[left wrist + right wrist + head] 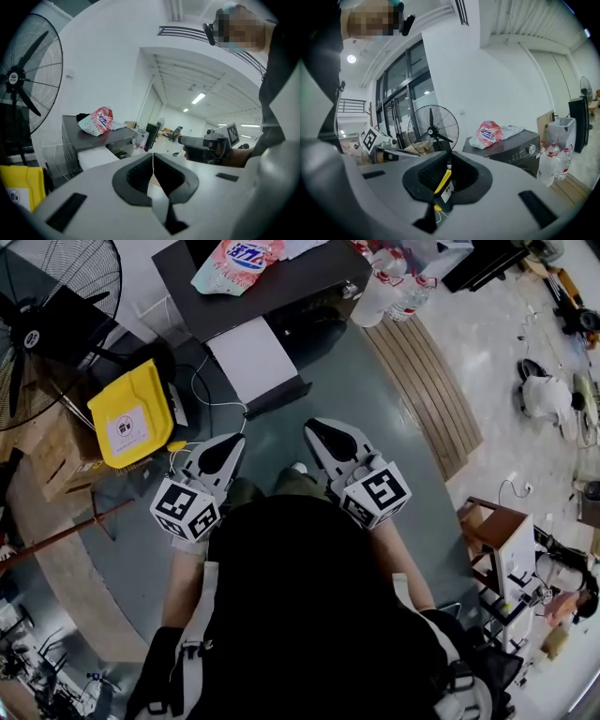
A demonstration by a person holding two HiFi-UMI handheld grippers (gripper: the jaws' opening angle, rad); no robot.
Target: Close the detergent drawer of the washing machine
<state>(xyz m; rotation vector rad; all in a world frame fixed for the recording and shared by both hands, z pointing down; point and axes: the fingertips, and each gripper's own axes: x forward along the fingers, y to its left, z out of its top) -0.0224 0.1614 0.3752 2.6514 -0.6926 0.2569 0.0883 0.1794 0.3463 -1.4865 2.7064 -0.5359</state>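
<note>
The left tool [232, 446] has its jaws together with nothing between them. The right tool [319, 430] is also closed and empty. The yellow showing through its hollow in the right gripper view is probably the yellow bag [131, 413] lying beyond it, though that glimpse is narrow. Both tools are held level in front of the person's waist, side by side and apart from each other.

The step in hand looks like the approach. The detergent drawer [251, 357] is a white slab standing pulled out from the front of the washing machine [281, 292]. It lies ahead of the left tool and a little to the left of the right one, and neither tool touches it.

The next move calls for setting a closed tip flat against the drawer's front face and pushing straight in along its run. An off-centre push could jam it.

On the machine's dark top rests a pink detergent bag [239, 261]. Beyond the right tool, clear bottles [389, 292] stand beside the machine near a slatted wooden platform [427, 381]. Out past the left tool are the yellow bag, white cables [202, 395] and a standing fan [56, 315]. The floor [328, 390] under it all is smooth and grey-green, and the far edges of the room are cluttered.
</note>
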